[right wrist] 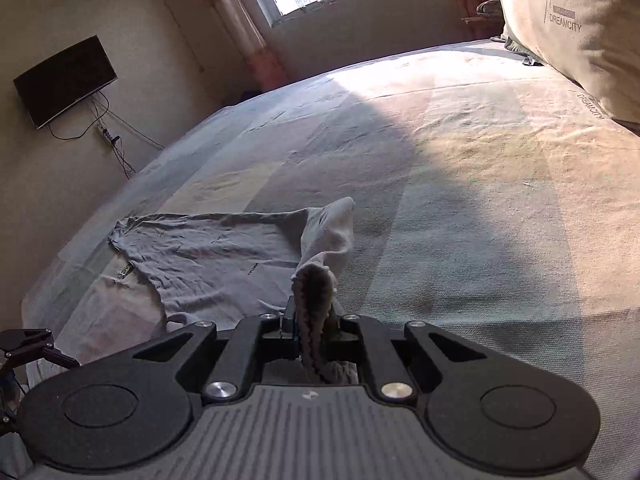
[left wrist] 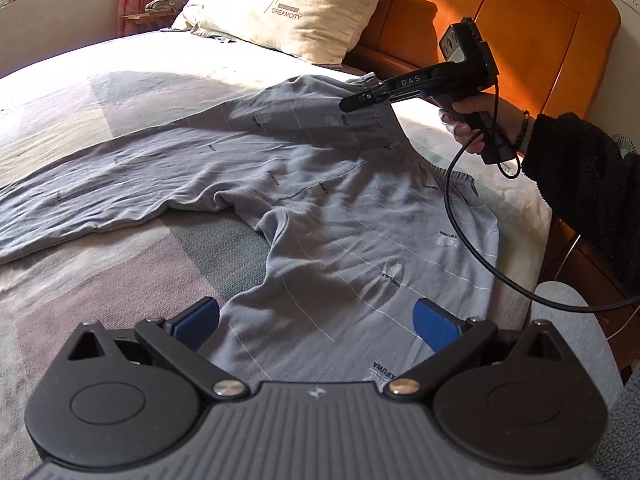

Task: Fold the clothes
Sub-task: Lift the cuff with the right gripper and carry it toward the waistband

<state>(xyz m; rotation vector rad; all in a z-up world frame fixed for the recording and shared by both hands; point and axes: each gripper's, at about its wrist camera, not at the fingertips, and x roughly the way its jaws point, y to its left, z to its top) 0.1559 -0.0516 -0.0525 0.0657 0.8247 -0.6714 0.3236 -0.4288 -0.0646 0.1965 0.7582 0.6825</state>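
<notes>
**A:** Biggest risk imo: the right gripper (left wrist: pixel 352 103) has only a thin bite on the ribbed cuff (right wrist: pixel 316 292) of the grey-blue sweatshirt (left wrist: pixel 320 208). The rest is dragging on the bed (left wrist: pixel 120 264), so that weight could tug the cuff out mid-fold.

**B:** Yeah, its fingers are clenched nearly closed on the cuff, sleeve trailing ahead of the tips. The left gripper (left wrist: pixel 316 322) is spread wide with nothing held, the sweatshirt's body lying just beyond its blue pads (left wrist: pixel 434 320).

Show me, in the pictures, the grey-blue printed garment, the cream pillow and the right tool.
grey-blue printed garment (left wrist: pixel 352 240): left wrist view, its body panel.
cream pillow (left wrist: pixel 288 8): left wrist view, its printed front.
right tool (left wrist: pixel 352 104): left wrist view, fingertips clamping the garment's edge.
</notes>
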